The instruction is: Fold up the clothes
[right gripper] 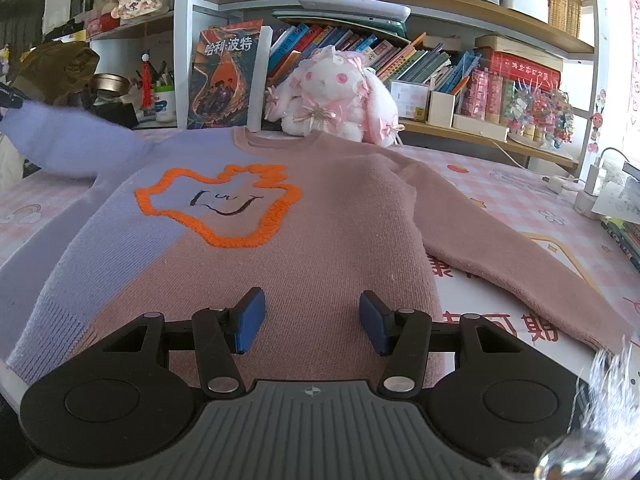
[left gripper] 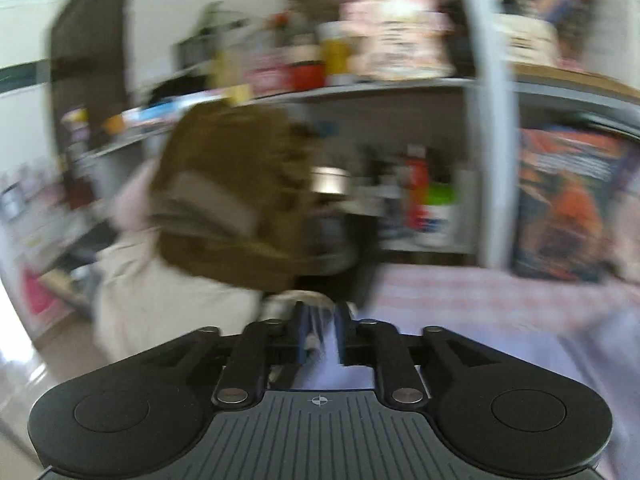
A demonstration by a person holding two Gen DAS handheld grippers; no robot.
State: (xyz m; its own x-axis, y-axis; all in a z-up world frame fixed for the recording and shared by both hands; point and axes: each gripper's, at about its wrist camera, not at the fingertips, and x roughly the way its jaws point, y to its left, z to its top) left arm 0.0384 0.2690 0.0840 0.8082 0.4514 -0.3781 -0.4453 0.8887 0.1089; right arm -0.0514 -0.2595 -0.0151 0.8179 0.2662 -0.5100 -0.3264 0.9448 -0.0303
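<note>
Cluttered study corner: shelves (right gripper: 400, 12) packed with books and trinkets behind a tabletop (right gripper: 520, 200) under a pink checked cloth. Sweater (right gripper: 320, 220) lies front-up and mostly flat on the tabletop, collar toward the shelves, hem toward the right wrist camera. It is two-tone: lilac on the left of that view, dusty pink on the rest, with an orange outlined blob and a smiley face on the chest. Pink sleeve (right gripper: 520, 256) stretches flat out to the right. Lilac sleeve (right gripper: 60, 140) is lifted off the tabletop at far left, its end running up toward a dark tool at the frame edge. White and pink plush rabbit (right gripper: 340, 96) sits just behind the collar, an upright book (right gripper: 224, 76) beside it. Brown bag-like lump (right gripper: 56, 68) at far left on the shelf side.

Right tongs (right gripper: 312, 320) hover above the hem area with the blue pads well apart, nothing between them.

Left wrist view is heavily motion-blurred. Left tongs (left gripper: 320, 332) stand close together, only a narrow gap showing; lilac fabric (left gripper: 320, 344) runs through that gap, so they look clamped on the sleeve, though blur hides the pad contact. The brown lump shows ahead there too.
</note>
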